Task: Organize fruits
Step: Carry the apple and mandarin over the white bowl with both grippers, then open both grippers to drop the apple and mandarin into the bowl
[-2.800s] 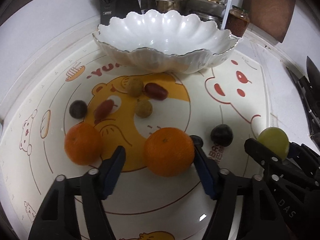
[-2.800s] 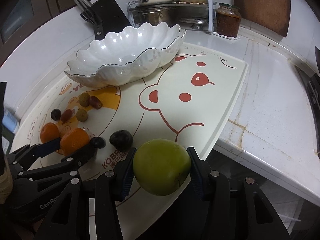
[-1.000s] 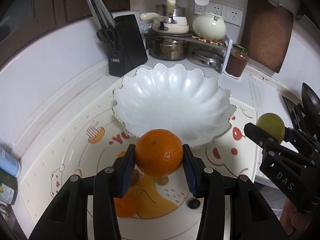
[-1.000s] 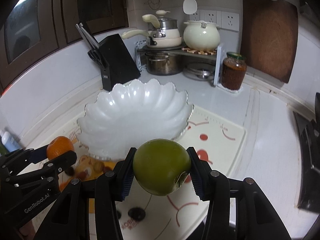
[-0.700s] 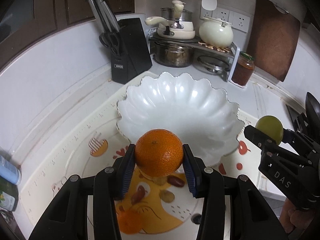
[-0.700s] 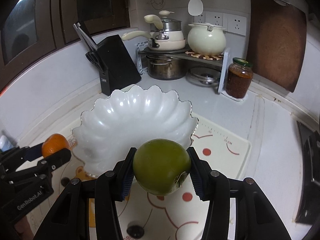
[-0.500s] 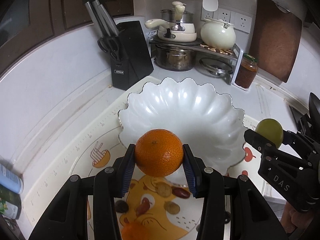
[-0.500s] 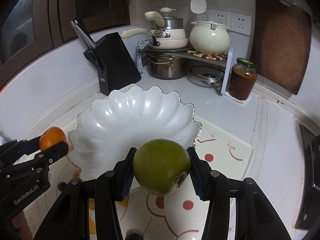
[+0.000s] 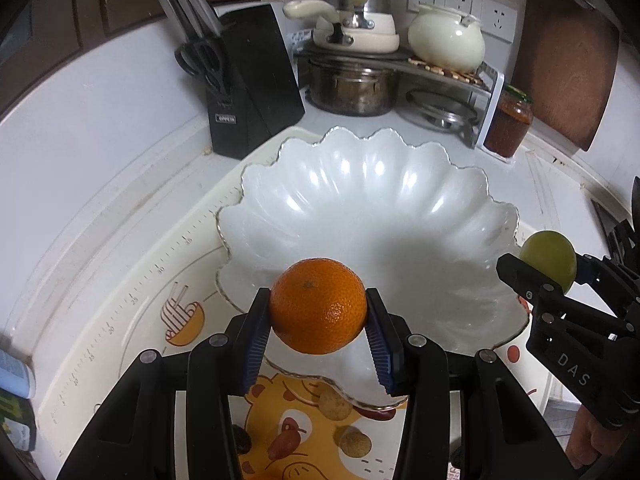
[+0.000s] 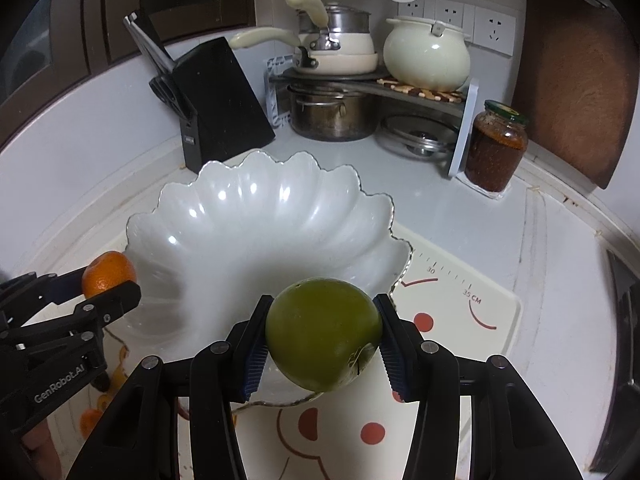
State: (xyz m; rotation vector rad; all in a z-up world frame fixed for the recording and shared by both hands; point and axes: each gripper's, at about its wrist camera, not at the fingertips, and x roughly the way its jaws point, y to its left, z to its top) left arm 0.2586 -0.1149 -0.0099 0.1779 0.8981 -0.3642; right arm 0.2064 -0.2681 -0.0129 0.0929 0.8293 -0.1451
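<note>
My left gripper (image 9: pixel 318 336) is shut on an orange (image 9: pixel 318 305) and holds it above the near rim of the white scalloped bowl (image 9: pixel 360 184). My right gripper (image 10: pixel 322 350) is shut on a green fruit (image 10: pixel 323 332) above the bowl's (image 10: pixel 260 196) near right rim. Each gripper shows in the other view, the right one (image 9: pixel 548 276) with the green fruit (image 9: pixel 549 258), the left one (image 10: pixel 108 284) with the orange (image 10: pixel 107 272). The bowl holds nothing. Small brown and red fruits (image 9: pixel 334 404) lie on the bear-print mat (image 9: pixel 132 340) below the bowl.
A black knife block (image 9: pixel 250 80) stands behind the bowl at the left. A rack with pots (image 9: pixel 360 60) and a jar (image 9: pixel 508 122) stand at the back. A wooden board (image 9: pixel 568 52) leans on the wall. The counter edge runs at the right.
Both grippers have moved forward with their fruits and now hang over the bowl's near rim. More of the mat's small fruits are hidden below the bowl.
</note>
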